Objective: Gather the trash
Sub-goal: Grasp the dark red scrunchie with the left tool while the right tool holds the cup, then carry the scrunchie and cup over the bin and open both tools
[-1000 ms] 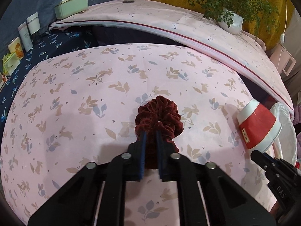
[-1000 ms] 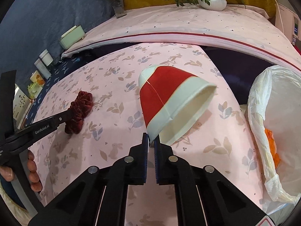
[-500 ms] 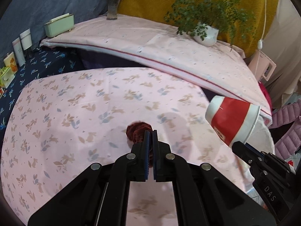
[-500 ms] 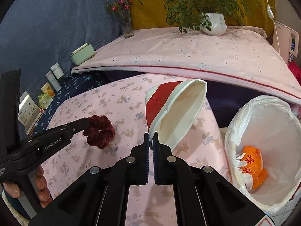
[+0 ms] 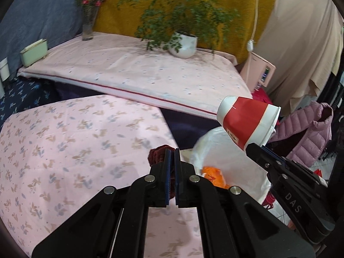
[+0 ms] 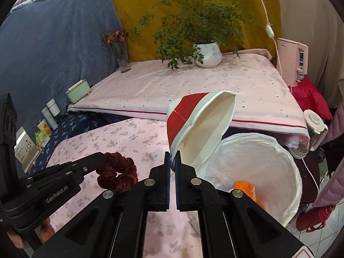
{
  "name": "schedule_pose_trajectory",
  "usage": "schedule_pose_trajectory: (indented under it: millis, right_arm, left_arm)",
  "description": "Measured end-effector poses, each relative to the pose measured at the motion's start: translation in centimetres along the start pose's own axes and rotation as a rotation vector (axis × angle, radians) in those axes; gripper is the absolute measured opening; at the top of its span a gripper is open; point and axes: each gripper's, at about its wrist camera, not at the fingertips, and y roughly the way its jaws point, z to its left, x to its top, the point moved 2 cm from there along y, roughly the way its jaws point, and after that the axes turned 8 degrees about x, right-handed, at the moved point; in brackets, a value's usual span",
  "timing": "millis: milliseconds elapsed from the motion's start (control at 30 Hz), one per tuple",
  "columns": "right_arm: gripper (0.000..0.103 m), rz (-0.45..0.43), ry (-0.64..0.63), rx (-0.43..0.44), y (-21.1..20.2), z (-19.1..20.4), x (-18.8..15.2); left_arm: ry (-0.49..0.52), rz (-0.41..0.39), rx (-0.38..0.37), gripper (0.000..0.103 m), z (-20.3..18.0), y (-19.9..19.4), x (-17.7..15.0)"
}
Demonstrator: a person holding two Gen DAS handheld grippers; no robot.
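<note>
The scrunchie (image 6: 117,173) looks like soft fuzzy velvet, the cup (image 6: 200,129) is smooth paper, the bin bag (image 6: 268,163) is thin shiny plastic, and the table (image 5: 64,150) has a matt cloth cover.

red-and-white paper cup (image 6: 200,126) tilted above bin liner (image 6: 279,150); maroon scrunchie (image 6: 118,173) aloft

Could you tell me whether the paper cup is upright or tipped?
Tipped: the paper cup hangs sideways from the right gripper, its empty mouth facing right.
</note>
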Motion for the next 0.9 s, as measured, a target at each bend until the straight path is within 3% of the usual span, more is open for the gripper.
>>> schedule_pose_trajectory:
  millis: [433,467,533,567,767,900]
  right_arm:
    - [0.004,-0.030,0.072,-0.098,-4.2,-7.1,-0.8]
    - [0.004,-0.031,0.076,-0.100,-4.3,-7.4,-0.9]
    - [0.004,-0.034,0.081,-0.105,-4.6,-7.8,-0.9]
    - [0.004,-0.034,0.083,-0.106,-4.6,-7.9,-1.0]
    - [0.004,-0.028,0.083,-0.105,-4.5,-8.2,-1.0]
    - [0.004,-0.012,0.074,-0.088,-3.9,-7.6,-1.2]
  left_arm:
    - [0.074,0.014,-0.156,0.004,-9.2,0.0,0.2]
    - [0.073,0.009,-0.150,0.007,-9.6,0.0,0.2]
    - [0.071,0.010,-0.141,0.041,-10.1,0.0,0.3]
    - [0.063,0.001,-0.129,0.046,-10.2,0.0,0.3]
    - [0.047,0.006,-0.091,0.048,-9.4,0.4,0.3]
    - [0.024,0.015,-0.026,0.048,-7.9,0.8,0.1]
